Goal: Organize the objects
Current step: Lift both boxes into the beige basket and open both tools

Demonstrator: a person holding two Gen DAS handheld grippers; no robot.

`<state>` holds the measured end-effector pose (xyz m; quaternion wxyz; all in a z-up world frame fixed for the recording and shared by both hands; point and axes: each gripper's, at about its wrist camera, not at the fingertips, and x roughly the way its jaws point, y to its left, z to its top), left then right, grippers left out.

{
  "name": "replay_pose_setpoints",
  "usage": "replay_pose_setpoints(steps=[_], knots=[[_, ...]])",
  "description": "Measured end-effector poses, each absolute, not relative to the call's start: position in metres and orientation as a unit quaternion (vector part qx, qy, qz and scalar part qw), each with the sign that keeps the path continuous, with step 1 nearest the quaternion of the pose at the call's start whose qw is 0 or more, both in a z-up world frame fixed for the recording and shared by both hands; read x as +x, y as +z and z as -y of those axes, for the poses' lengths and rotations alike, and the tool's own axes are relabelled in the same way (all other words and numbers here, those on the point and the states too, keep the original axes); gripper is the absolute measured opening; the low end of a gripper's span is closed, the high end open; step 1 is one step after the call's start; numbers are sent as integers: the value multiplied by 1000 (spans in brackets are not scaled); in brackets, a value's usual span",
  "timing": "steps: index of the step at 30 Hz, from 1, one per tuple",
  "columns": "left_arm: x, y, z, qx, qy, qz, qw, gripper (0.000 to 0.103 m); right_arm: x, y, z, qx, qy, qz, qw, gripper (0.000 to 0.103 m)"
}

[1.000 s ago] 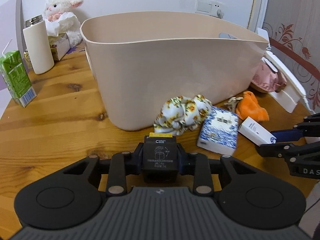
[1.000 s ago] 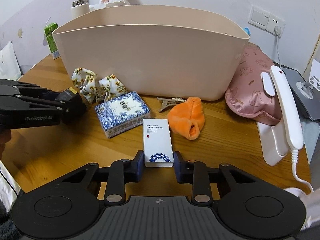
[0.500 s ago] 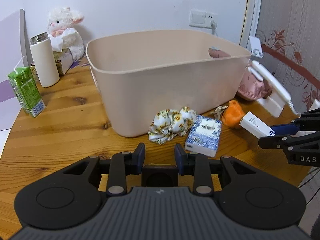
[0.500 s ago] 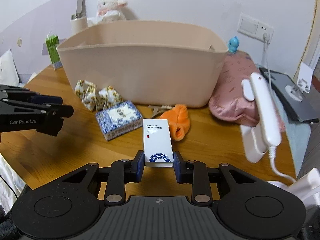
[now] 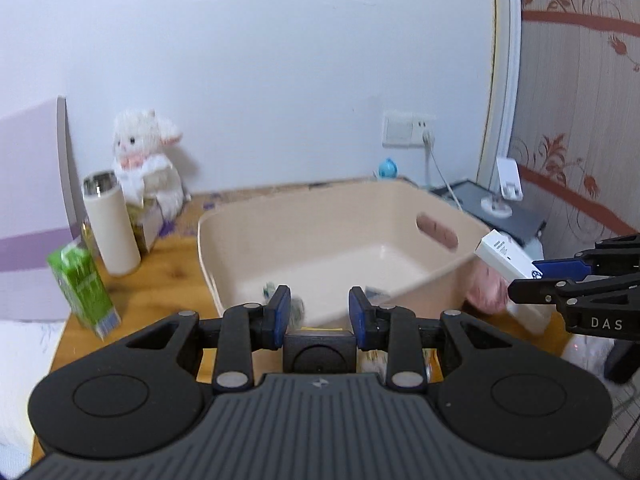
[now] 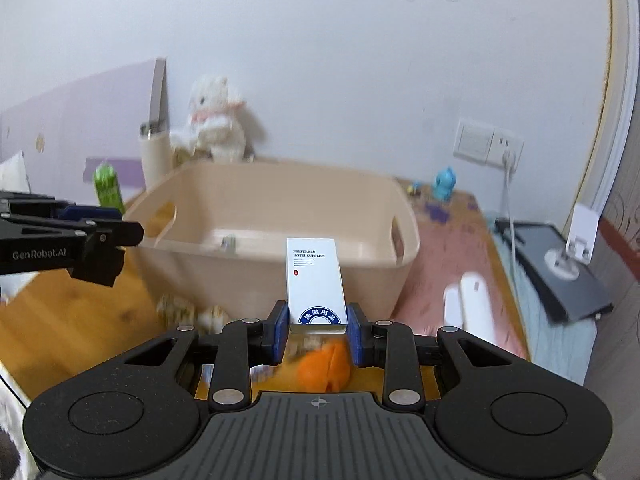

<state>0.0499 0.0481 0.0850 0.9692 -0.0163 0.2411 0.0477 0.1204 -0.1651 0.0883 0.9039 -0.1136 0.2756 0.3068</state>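
Note:
A beige plastic bin [image 5: 344, 240] stands on the wooden table; it also shows in the right wrist view [image 6: 272, 216]. My left gripper [image 5: 316, 312] is raised in front of the bin's near wall, shut on a small black box [image 5: 319, 350] that sits deep between its jaws. The same box hangs under the left gripper in the right wrist view [image 6: 96, 268]. My right gripper [image 6: 316, 324] is shut on a white hotel-supplies box [image 6: 316, 280] and holds it up before the bin. That white box appears by the bin's right rim in the left wrist view [image 5: 506, 258].
An orange cloth [image 6: 324, 368] and a floral scrunchie [image 6: 180, 308] lie on the table before the bin. A green juice carton [image 5: 82, 288], a white tumbler [image 5: 112, 228] and a plush lamb [image 5: 144, 160] stand left. A pink pouch [image 6: 444, 260] and a tablet [image 6: 560, 268] are right.
Both grippers have risen from table height to above the bin's rim, each carrying its box. The bin's inside now shows. The black box now sits deeper between the left jaws.

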Motion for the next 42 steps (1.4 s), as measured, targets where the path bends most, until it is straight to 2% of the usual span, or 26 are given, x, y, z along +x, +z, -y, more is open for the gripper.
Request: replay_pose_setpoints(steps=[11,25,30,31,32,34,36,38,42], knots=[[120,108,-56,-20,58,-231,971,34,175,118,140,-89,286,-246,922,29],[198,36,-63,-15,92,-338,937,34,223,75,96,-111,267,-303,908,29],[199,36,-58,-7,93,-347,933,34,228,58,88,-128,259,-327,900,29],[198,35,-58,-8,91,-349,933,34,228,57,88,-129,260,-330,898,31],[196,36,-58,-9,90,-349,933,34,228,56,89,-128,261,-333,897,39],[192,37,-59,-16,89,-347,933,34,227,58,92,-122,265,-332,897,42],[187,42,-59,-18,92,-343,935,42,224,62,95,-120,264,-328,899,49],[181,48,-59,-22,99,-339,935,74,218,68,100,-117,264,-318,903,55],[161,64,-56,-22,107,-321,941,80,205,79,114,-108,266,-303,909,65]])
